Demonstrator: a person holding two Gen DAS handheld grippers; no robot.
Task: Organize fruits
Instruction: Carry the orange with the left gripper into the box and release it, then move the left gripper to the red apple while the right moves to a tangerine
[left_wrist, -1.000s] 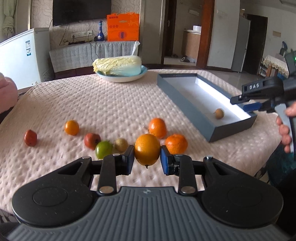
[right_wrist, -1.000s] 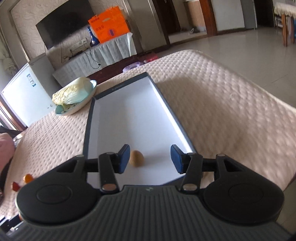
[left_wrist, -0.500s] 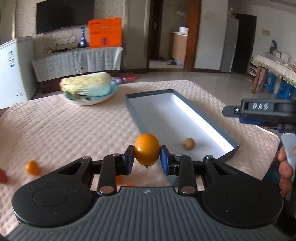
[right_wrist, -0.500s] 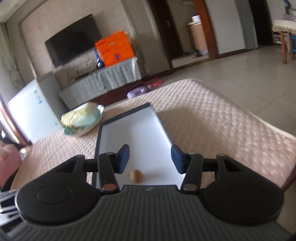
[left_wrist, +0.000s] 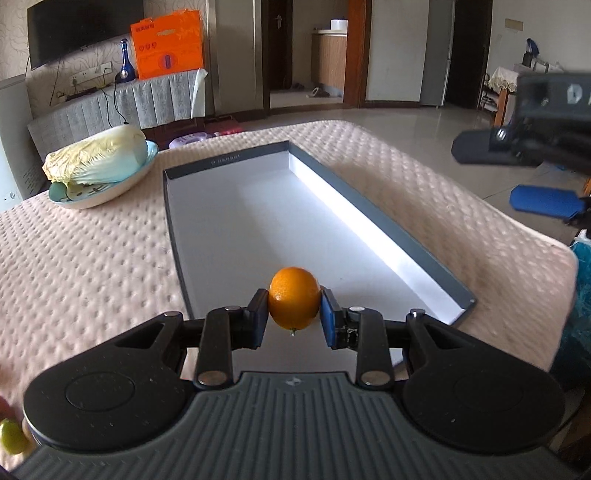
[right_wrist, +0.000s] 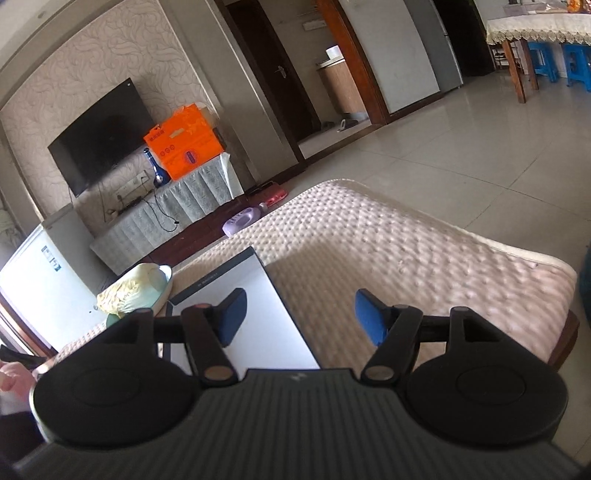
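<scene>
Left tongs (left_wrist: 294, 319) clamped on an orange (left_wrist: 294, 308), held over the near end of the grey tray (left_wrist: 384, 218). Right tongs (right_wrist: 297, 317) spread apart, holding nothing, above the tray's right edge and the tablecloth (right_wrist: 406, 251).

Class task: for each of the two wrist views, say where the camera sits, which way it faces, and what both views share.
Left wrist: sits behind the left gripper, facing along the grey tray; its fingers clamp an orange, and the right gripper shows at right.
Right wrist: sits behind the open right gripper, facing across the tray's far end toward the TV.
Shared: tray, cabbage plate, orange box.
</scene>
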